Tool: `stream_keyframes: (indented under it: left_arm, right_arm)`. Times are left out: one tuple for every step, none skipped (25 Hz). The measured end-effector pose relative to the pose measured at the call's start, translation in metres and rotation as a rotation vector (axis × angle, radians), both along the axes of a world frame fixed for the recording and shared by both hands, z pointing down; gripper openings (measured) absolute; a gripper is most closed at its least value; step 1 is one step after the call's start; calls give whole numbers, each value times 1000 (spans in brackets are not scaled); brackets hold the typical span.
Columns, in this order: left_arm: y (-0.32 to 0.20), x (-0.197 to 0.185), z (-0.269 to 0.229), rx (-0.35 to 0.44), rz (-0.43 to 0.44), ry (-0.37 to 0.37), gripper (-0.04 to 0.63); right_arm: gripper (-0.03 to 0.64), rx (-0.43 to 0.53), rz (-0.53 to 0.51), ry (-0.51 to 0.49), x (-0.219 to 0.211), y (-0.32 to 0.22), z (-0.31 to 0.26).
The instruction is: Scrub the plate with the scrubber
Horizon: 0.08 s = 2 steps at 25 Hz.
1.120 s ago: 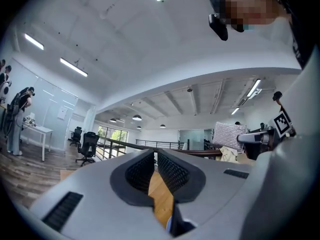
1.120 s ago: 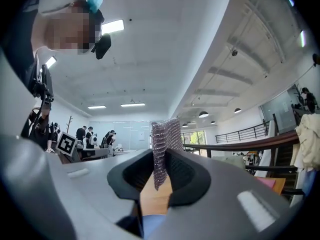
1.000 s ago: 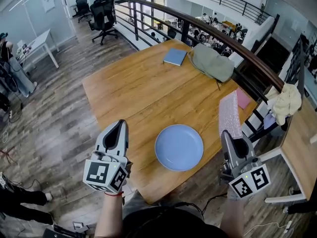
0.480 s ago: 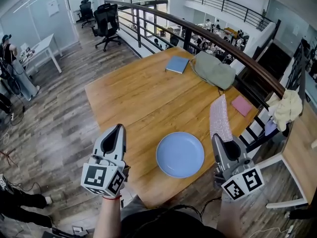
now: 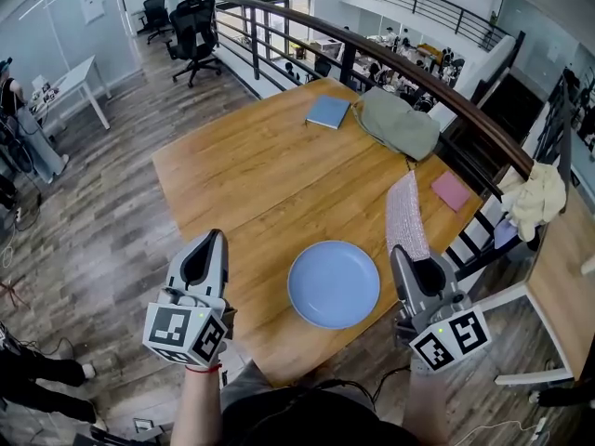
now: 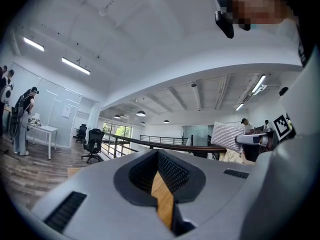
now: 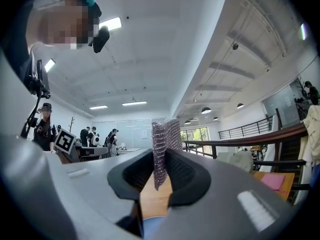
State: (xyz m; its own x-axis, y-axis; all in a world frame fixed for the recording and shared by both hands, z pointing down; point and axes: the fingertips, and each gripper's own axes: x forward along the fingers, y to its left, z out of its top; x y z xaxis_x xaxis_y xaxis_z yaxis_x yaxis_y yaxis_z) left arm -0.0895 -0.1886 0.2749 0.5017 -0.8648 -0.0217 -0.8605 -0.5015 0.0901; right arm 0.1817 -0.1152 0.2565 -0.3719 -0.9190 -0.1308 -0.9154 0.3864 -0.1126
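Observation:
A round blue plate [image 5: 334,283] lies on the wooden table [image 5: 270,170] near its front edge. My right gripper [image 5: 402,252] is shut on the scrubber [image 5: 405,216], a flat pinkish mesh pad that sticks up and forward from its jaws, just right of the plate. In the right gripper view the scrubber [image 7: 164,149] stands upright between the pads. My left gripper [image 5: 216,240] hangs left of the plate, over the table's front left edge, jaws shut and empty. The left gripper view shows only a thin slit between the pads [image 6: 172,171], with the scrubber [image 6: 227,135] far off to the right.
A blue notebook [image 5: 328,111] and a grey-green bag [image 5: 400,122] lie at the table's far end, a pink pad [image 5: 451,191] at its right edge. A dark railing [image 5: 400,63] runs behind the table. Office chairs [image 5: 193,31] and a white desk [image 5: 70,86] stand far left.
My right gripper with the scrubber has shifted left, closer to the plate's right rim. The left gripper has stayed put.

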Motion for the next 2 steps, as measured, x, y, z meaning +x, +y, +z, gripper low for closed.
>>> stream_keyframes:
  left_arm:
    - [-1, 0, 1, -4, 0, 2, -3]
    - [-1, 0, 2, -8, 0, 5, -3]
  right_arm:
    - [83, -1, -2, 0, 0, 0, 0]
    - [83, -1, -4, 0, 0, -1, 1]
